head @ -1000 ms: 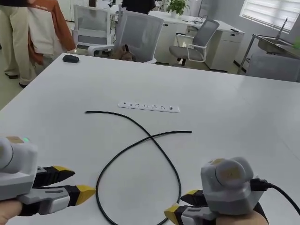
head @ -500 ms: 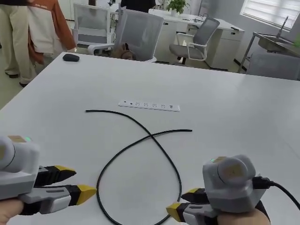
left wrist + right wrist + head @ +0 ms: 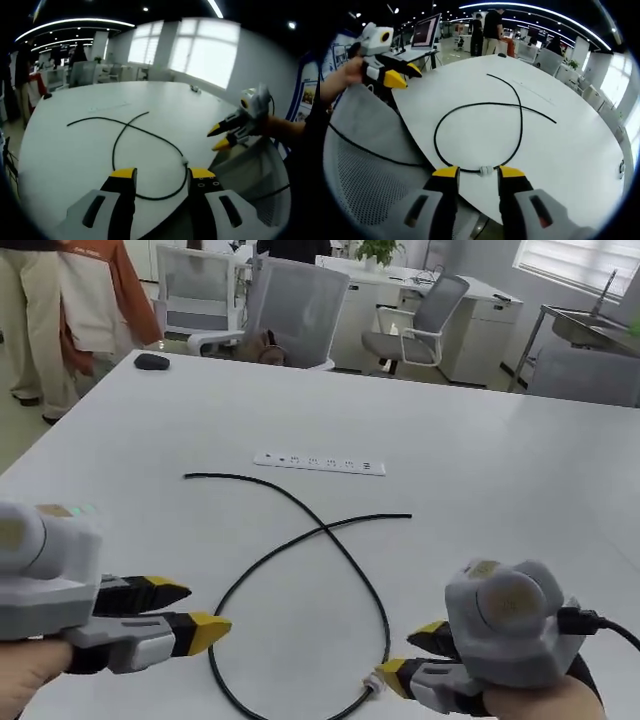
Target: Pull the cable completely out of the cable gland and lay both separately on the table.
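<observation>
Across the white desk [image 3: 480,470] loops the black cable [image 3: 340,550], the cable gland [image 3: 485,170] on it. The right hand-held gripper [image 3: 479,175], jaws parted, flanks the gland, seemingly not touching it; the left hand-held gripper [image 3: 163,174] hovers open, empty.

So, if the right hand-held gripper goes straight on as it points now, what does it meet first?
Probably the small white cable gland on the black cable, lying just ahead of the open right hand-held gripper; depth is unclear.
</observation>
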{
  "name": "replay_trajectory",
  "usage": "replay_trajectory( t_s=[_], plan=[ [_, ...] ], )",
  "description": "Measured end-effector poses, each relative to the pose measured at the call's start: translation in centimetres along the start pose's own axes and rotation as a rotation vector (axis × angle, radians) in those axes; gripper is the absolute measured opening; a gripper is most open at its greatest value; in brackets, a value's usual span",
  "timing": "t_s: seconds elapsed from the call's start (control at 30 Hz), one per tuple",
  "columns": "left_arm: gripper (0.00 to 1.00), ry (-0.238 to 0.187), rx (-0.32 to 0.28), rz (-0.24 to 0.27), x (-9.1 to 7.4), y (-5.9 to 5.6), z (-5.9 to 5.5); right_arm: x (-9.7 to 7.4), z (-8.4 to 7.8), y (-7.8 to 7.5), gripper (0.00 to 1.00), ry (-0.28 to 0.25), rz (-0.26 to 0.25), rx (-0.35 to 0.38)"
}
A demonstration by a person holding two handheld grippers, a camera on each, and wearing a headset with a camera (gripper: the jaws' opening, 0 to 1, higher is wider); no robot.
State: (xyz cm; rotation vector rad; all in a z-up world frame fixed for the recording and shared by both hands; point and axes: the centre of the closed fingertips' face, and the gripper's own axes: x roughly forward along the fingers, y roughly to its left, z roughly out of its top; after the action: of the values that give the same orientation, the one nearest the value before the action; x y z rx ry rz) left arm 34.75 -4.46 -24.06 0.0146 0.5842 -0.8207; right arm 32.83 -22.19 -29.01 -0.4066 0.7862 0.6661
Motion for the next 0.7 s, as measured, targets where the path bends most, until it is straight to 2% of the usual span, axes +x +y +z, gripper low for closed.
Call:
replay_trajectory(
  t_s=[0.17, 0.3, 0.4, 0.5, 0.6, 0.63, 0.67, 0.7],
  plan=[
    [0.42, 0.055, 0.077, -0.051, 2.5, -1.7, 0.3, -0.8, -1.8, 0.2, 0.30, 0.021, -0.011, 0.037],
    [0.44, 0.082, 0.082, -0.097, 5.2, -3.2, 0.4, -0.9, -2.9, 0.3, 0.29, 0.058, -0.060, 0.013],
    [0.43, 0.128, 0.111, -0.127, 7.1, -4.1, 0.0, -0.9, -3.5, 0.6, 0.29, 0.063, -0.069, 0.022],
    [0.43, 0.157, 0.128, -0.160, 8.6, -5.0, -0.4, -0.7, -4.8, 0.9, 0.28, 0.076, -0.057, 0.071],
    [0.43, 0.199, 0.153, -0.187, 10.2, -5.9, -1.0, -0.4, -4.6, 0.7, 0.30, 0.045, -0.052, 0.125],
    [0.44, 0.201, 0.155, -0.208, 10.9, -6.4, -1.1, -0.3, -4.6, 0.6, 0.31, 0.044, -0.049, 0.133],
    [0.45, 0.182, 0.143, -0.228, 11.5, -6.9, -0.9, -0.2, -4.8, 0.5, 0.31, 0.052, -0.048, 0.141],
    [0.45, 0.184, 0.120, -0.245, 12.2, -7.5, -1.0, -0.2, -4.7, 0.5, 0.31, 0.054, -0.052, 0.143]
  ],
)
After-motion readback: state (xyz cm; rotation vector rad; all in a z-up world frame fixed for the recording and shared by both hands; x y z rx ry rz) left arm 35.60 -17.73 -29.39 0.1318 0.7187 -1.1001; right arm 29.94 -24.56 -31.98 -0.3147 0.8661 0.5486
